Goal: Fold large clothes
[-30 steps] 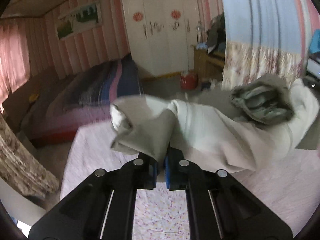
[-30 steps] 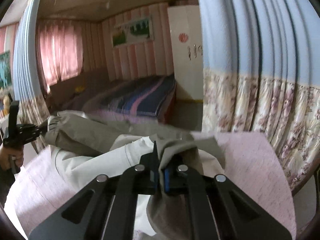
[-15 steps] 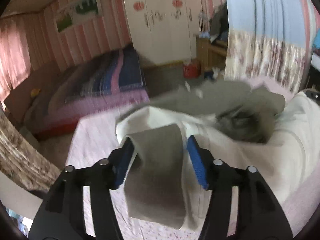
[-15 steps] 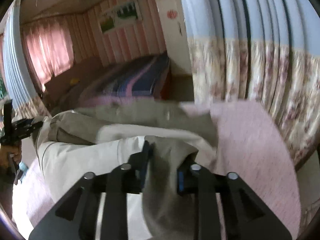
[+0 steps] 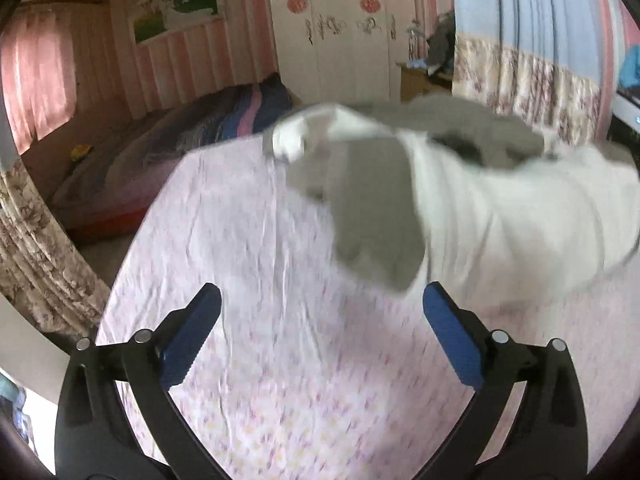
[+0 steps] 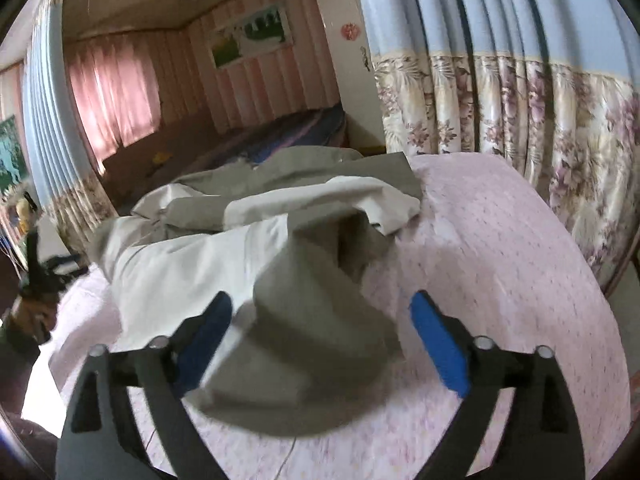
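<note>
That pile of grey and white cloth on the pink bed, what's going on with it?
A person with a two-finger gripper in each hand is folding a large grey and white garment on a pink floral bedspread. Both grippers' jaws have just been opening: the left gripper stands open with nothing between its pads, and the right gripper is open around a loose grey flap. The garment lies bunched, not yet neatly folded.

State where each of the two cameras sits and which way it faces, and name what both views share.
Left wrist: on the left gripper, looking forward and down over the pink bedspread at the grey-and-white garment; its own open fingers show.
Right wrist: on the right gripper, looking forward and down at the same garment; its open fingers and, far left, the hand holding the left gripper show.
Shared: garment, bedspread, wardrobe.
</note>
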The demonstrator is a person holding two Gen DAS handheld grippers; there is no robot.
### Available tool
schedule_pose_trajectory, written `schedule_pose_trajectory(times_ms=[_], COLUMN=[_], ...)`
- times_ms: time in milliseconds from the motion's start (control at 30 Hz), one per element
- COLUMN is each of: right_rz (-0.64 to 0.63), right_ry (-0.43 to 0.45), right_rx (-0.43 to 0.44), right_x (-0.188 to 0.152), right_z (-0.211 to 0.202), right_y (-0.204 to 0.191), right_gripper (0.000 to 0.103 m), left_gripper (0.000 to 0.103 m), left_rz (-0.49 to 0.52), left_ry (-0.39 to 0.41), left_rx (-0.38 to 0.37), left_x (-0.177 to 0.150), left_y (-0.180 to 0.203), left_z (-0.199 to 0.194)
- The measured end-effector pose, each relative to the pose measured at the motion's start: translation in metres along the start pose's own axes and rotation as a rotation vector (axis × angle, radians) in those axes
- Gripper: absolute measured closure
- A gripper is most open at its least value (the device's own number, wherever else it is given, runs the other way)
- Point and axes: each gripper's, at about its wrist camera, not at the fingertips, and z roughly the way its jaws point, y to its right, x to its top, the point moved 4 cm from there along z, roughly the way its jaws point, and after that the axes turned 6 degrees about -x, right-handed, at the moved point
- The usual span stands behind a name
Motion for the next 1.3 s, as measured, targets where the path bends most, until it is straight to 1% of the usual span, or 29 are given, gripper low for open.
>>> schedule_pose_trajectory(times_ms=[67,133,233,300,400,433,467,500,533,567,600,633,700,767,833,933,967,1067,1100,1133,1167,1200,1233,1267,1300], right_rz=[-0.002,-0.014,-0.022,-0.039,-0.117,-0.154,-0.167,-0.169,-0.158,-0.143,-0.139,-0.139,-0.115,-0.078,-0.050,-0.022,-0.016,0.001,0.008,0.003,-0.015,-0.030,-0.040,-0.051,-0.059], right_ry=[-0.014,-0.035,-0.054,-0.078,-0.111,-0.124,-0.129,-0.135,-0.145,-0.151,-0.150,-0.147,-0.125,-0.078,-0.022,0.047,0.051,0.072,0.064,0.050,0.032,0.015,0.004,0.006,-0.003], right_rx=[0.032,0.021,0.006,-0.006,-0.062,-0.071,-0.070,-0.066,-0.058,-0.047,-0.044,-0.042,-0.023,0.017,0.051,0.094,0.107,0.132,0.132,0.116,0.078,0.052,0.034,0.005,-0.024], right_x=[-0.009,-0.013,-0.017,-0.020,-0.024,-0.026,-0.027,-0.028,-0.027,-0.026,-0.024,-0.021,-0.009,0.011,0.031,0.063,0.070,0.080,0.080,0.077,0.071,0.064,0.058,0.049,0.040], right_z=[0.004,0.014,0.030,0.042,0.059,0.065,0.066,0.068,0.069,0.069,0.069,0.067,0.057,0.037,0.014,-0.019,-0.025,-0.046,-0.050,-0.053,-0.055,-0.057,-0.059,-0.064,-0.069], right_y=[-0.003,-0.007,-0.013,-0.019,-0.033,-0.040,-0.044,-0.046,-0.047,-0.048,-0.049,-0.050,-0.049,-0.048,-0.048,-0.047,-0.048,-0.051,-0.050,-0.049,-0.048,-0.047,-0.045,-0.043,-0.041], right_gripper=[0.009,0.007,0.006,0.006,0.006,0.011,0.020,0.052,0.076,0.079,0.083,0.087,0.090,0.091,0.092,0.092,0.092,0.092,0.089,0.082,0.077,0.057,0.037,0.031,0.027], left_gripper=[0.003,0.003,0.003,0.003,0.003,0.003,0.004,0.016,0.032,0.044,0.067,0.077,0.083,0.085,0.085,0.085,0.085,0.081,0.078,0.071,0.067,0.050,0.026,0.014,0.005], left_rz=[0.021,0.036,0.056,0.078,0.134,0.141,0.146,0.142,0.134,0.126,0.120,0.125,0.133,0.115,0.109,0.156,0.168,0.173,0.171,0.176,0.187,0.200,0.197,0.178,0.155], left_ry=[-0.024,-0.025,-0.042,-0.081,-0.093,-0.092,-0.092,-0.095,-0.090,-0.084,-0.087,-0.086,-0.089,-0.087,-0.071,-0.010,0.020,0.082,0.102,0.105,0.096,0.075,0.069,0.072,0.066], left_rx=[0.001,-0.009,-0.023,-0.019,0.000,-0.001,-0.010,-0.035,-0.055,-0.082,-0.119,-0.129,-0.129,-0.149,-0.172,-0.174,-0.174,-0.172,-0.162,-0.142,-0.115,-0.095,-0.064,-0.030,0.001], left_x=[-0.011,-0.012,-0.003,0.001,0.016,0.019,0.022,0.025,0.027,0.029,0.032,0.034,0.039,0.051,0.069,0.099,0.109,0.130,0.133,0.133,0.132,0.126,0.122,0.114,0.108], left_y=[0.000,0.004,0.019,0.029,0.049,0.053,0.057,0.061,0.064,0.068,0.072,0.076,0.078,0.075,0.072,0.072,0.072,0.072,0.072,0.070,0.071,0.070,0.069,0.060,0.055], left_z=[0.008,0.017,0.042,0.059,0.079,0.082,0.085,0.088,0.087,0.086,0.085,0.081,0.073,0.055,0.026,-0.027,-0.047,-0.090,-0.105,-0.112,-0.115,-0.116,-0.115,-0.116,-0.116])
